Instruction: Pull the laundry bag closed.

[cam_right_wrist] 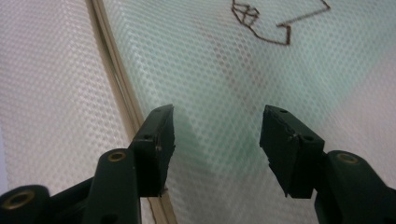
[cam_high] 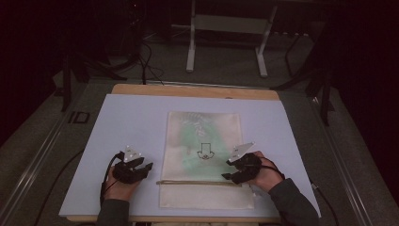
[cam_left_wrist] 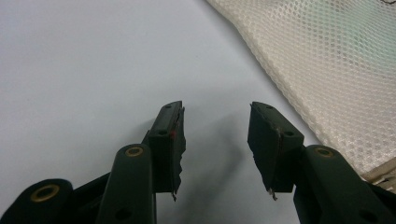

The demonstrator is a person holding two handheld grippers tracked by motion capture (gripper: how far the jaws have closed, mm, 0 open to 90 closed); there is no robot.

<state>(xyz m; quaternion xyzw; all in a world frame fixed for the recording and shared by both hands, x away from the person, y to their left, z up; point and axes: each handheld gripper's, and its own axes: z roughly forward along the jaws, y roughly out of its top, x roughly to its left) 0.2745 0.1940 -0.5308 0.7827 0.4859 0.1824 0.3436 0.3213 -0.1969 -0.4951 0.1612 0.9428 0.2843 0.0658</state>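
From the high view, a cream mesh laundry bag (cam_high: 202,155) lay flat on the pale blue board (cam_high: 127,122) covering the bench, a greenish garment showing through its weave and a tan zipper band (cam_high: 200,182) running across near its lower end. The left gripper (cam_high: 143,168) sat on bare board just left of the bag; the right gripper (cam_high: 229,169) hovered at the bag's right edge.

In the left gripper view, the black fingers (cam_left_wrist: 170,140) stood apart, nothing between them, honeycomb mesh to their right.

In the right gripper view, the fingers (cam_right_wrist: 156,144) gaped wide over the mesh, gripping nothing, the zipper band beside one finger.
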